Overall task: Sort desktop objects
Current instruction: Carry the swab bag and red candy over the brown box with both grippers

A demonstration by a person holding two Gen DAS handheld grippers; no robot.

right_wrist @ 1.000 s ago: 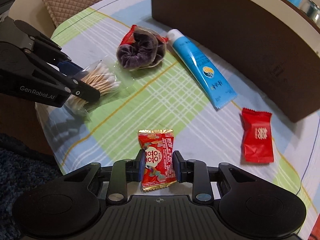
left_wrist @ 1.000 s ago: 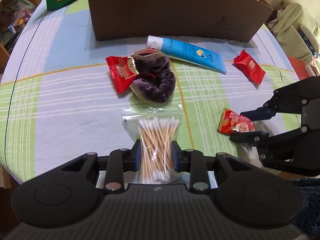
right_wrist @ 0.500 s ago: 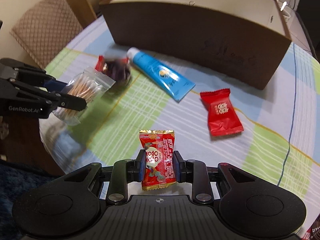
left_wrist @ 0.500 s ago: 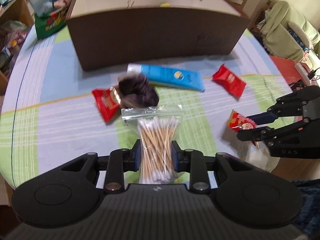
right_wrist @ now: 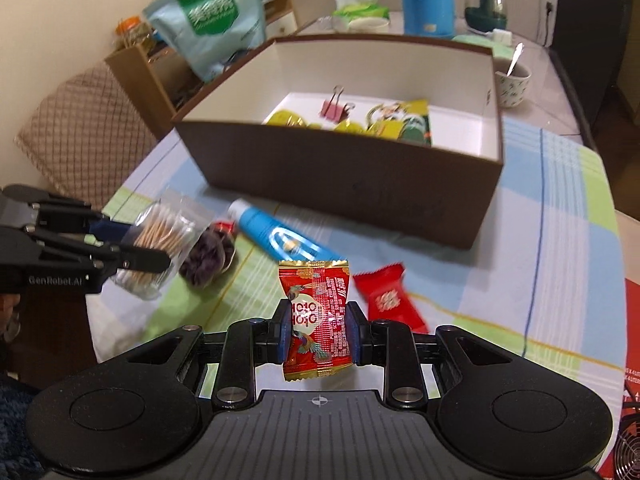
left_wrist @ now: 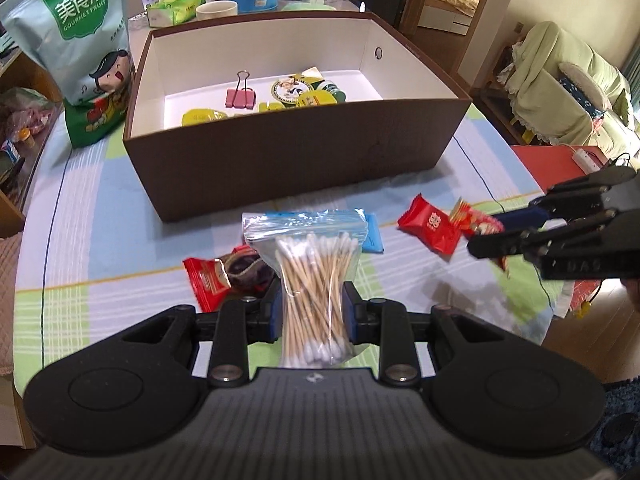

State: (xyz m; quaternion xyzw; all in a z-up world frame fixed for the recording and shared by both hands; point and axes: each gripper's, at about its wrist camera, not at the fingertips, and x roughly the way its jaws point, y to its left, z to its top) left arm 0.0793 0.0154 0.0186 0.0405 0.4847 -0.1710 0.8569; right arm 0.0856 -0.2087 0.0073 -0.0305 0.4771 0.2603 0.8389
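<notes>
Blue tube mostly behind swab bag

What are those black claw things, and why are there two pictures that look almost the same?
Those claws are two-finger grabbers that a person holds, one in each hand. Each has a small camera looking along its fingers, so you get one picture per grabber.

In the left camera's picture, the left gripper is squeezing a clear plastic bag of cotton swabs. In the right camera's picture, the right gripper is squeezing a red and gold candy wrapper. Each grabber also shows at the side of the other picture.

On the checked blue and green tablecloth lie a blue tube, a dark purple hair scrunchie and a plain red candy packet. Behind them stands a big brown cardboard box, white inside, holding a pink binder clip and some yellow and green packets.
</notes>
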